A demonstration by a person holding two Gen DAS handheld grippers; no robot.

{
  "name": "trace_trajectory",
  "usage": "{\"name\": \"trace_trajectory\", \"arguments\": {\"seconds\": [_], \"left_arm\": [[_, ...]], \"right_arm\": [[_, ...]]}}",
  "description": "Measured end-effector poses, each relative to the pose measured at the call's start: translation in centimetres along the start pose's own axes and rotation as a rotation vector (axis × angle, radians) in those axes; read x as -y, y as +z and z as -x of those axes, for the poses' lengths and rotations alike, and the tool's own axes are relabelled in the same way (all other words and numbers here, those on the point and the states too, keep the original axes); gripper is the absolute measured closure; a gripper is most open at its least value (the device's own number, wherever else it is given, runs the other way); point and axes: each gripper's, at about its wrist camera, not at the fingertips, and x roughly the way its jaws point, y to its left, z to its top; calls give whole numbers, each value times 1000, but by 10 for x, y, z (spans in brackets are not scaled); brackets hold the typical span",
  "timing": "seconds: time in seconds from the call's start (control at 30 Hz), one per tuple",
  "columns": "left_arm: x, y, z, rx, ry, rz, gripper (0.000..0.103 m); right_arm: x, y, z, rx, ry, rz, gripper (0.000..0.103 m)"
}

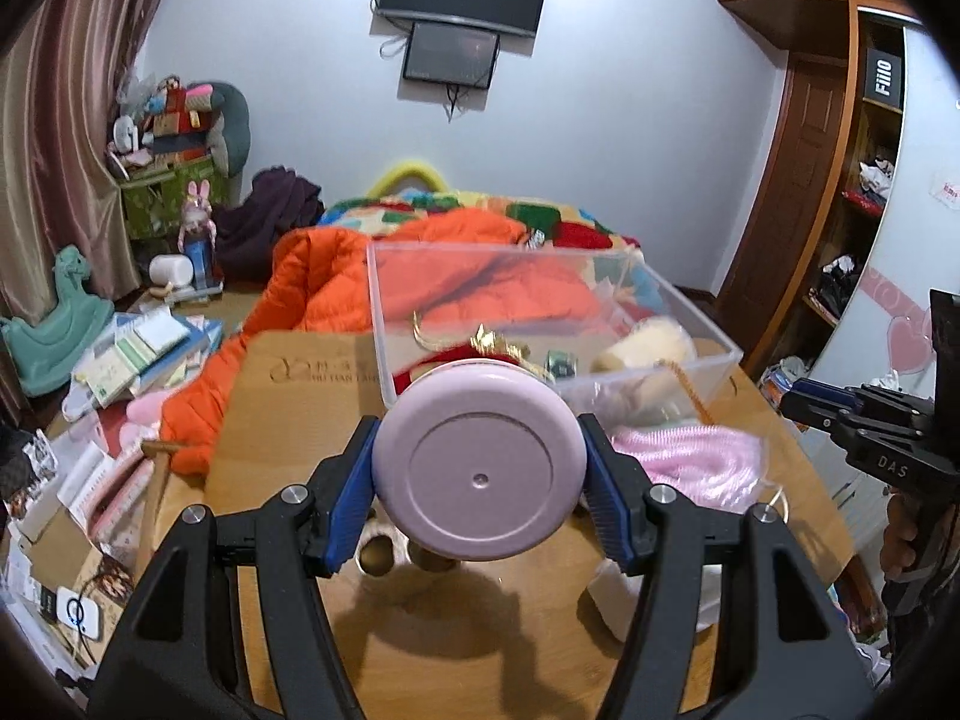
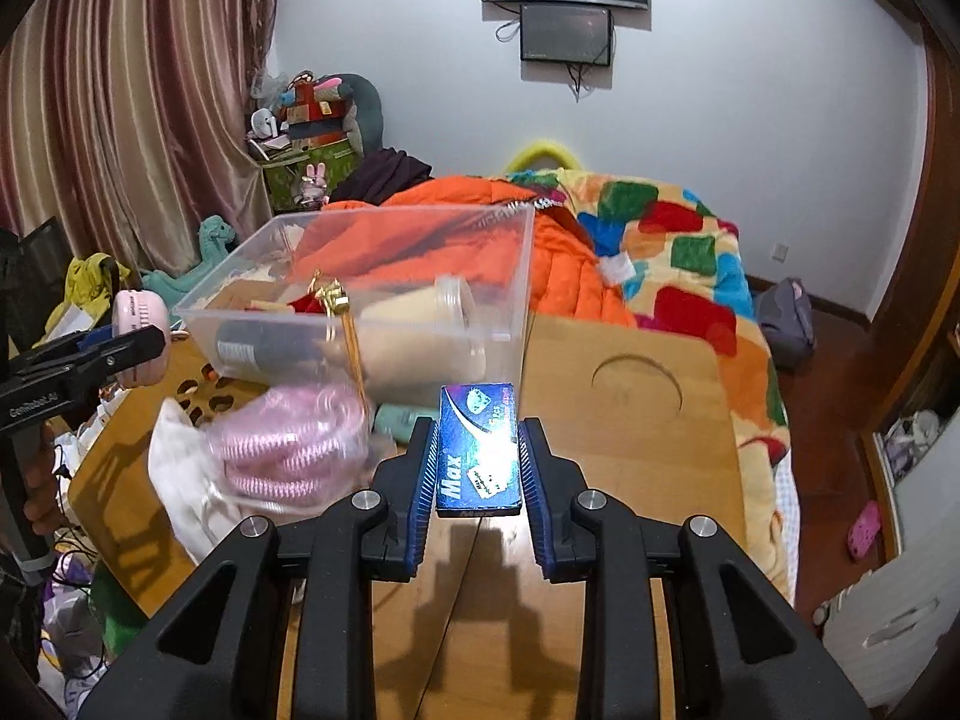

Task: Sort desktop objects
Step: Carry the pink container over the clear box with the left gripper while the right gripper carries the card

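Left wrist view: my left gripper (image 1: 479, 474) clamps a round pink plastic case (image 1: 479, 461) (flat face toward me) before the clear plastic bin (image 1: 690, 324). Right wrist view alone shows my right gripper (image 2: 478, 456) gripping a glossy blue "Max" box (image 2: 478, 450) above the wooden table (image 2: 630, 420).

Pink disc (image 1: 478, 463) — blue box (image 2: 478, 450)

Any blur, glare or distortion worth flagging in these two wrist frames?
Left wrist view: heavy fisheye bending at the wardrobe; the pink round case in the left gripper is sharp, and hard shadows fall on the wooden table. Right wrist view: the pink yarn bag is motion-smeared, and glare washes out print on the blue Max box in the right gripper.
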Motion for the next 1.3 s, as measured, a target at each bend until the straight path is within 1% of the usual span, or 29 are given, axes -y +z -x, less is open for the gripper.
{"name": "trace_trajectory", "arguments": {"seconds": [0.23, 0.4, 0.53, 0.7, 0.77, 0.9, 1.0, 1.13, 1.3], "left_arm": [[-7, 25, 7, 60, 0, -2, 41], [-9, 42, 2, 67, -16, -15, 41], [-6, 52, -6, 64, -17, -36, 41], [-8, 58, -24, 26, -39, -43, 41], [-8, 58, -33, 9, -39, -55, 41], [-8, 59, -46, -12, -35, -79, 41], [-8, 61, -59, -33, -43, -87, 41], [-11, 62, -78, -66, -30, -101, 41], [-13, 62, -95, -109, -43, -99, 41]], "right_arm": [[-5, 27, 6, 45, 10, 21, 78], [-18, 46, 2, 71, 17, 57, 78], [-30, 60, -6, 76, 42, 74, 79], [-43, 72, -28, 55, 64, 106, 78], [-49, 73, -36, 47, 60, 125, 79], [-55, 75, -53, 19, 77, 137, 78], [-58, 77, -66, 0, 78, 141, 78], [-58, 80, -83, -25, 93, 140, 79], [-63, 82, -102, -55, 113, 155, 79]]}}
